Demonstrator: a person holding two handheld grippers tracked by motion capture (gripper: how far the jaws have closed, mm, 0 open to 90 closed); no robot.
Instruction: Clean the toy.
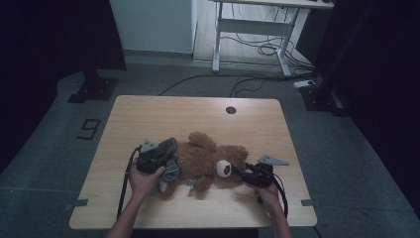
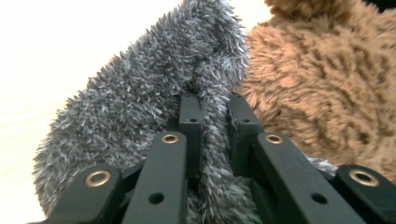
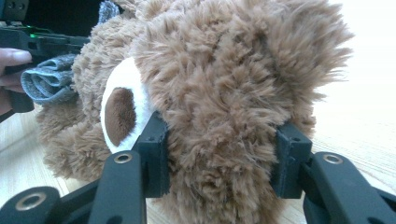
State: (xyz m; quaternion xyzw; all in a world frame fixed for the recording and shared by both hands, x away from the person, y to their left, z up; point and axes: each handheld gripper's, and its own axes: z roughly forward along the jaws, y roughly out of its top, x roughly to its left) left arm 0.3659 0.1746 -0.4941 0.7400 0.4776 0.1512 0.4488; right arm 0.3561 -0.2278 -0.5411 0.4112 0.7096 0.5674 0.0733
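Note:
A brown teddy bear [image 1: 205, 159] lies on its side in the near middle of the wooden table [image 1: 148, 114]. My left gripper [image 1: 170, 166] is at its left flank, shut on a grey fuzzy cloth [image 1: 171, 172]. In the left gripper view the cloth [image 2: 140, 93] is pinched between the narrow jaws of that gripper [image 2: 215, 105], with brown fur [image 2: 327, 84] just to the right. My right gripper [image 1: 237, 171] is shut on the bear's head [image 3: 224, 70]; its jaws [image 3: 224, 144] press into the fur either side, beside the white muzzle [image 3: 121, 114]. Beyond the head, the grey cloth [image 3: 49, 84] hangs.
A round cable hole [image 1: 231, 110] sits near the table's far edge. Beyond the table stand a white desk frame [image 1: 252, 29], loose floor cables [image 1: 267, 49] and black stand bases [image 1: 94, 89] on the grey floor. Bare tabletop surrounds the bear.

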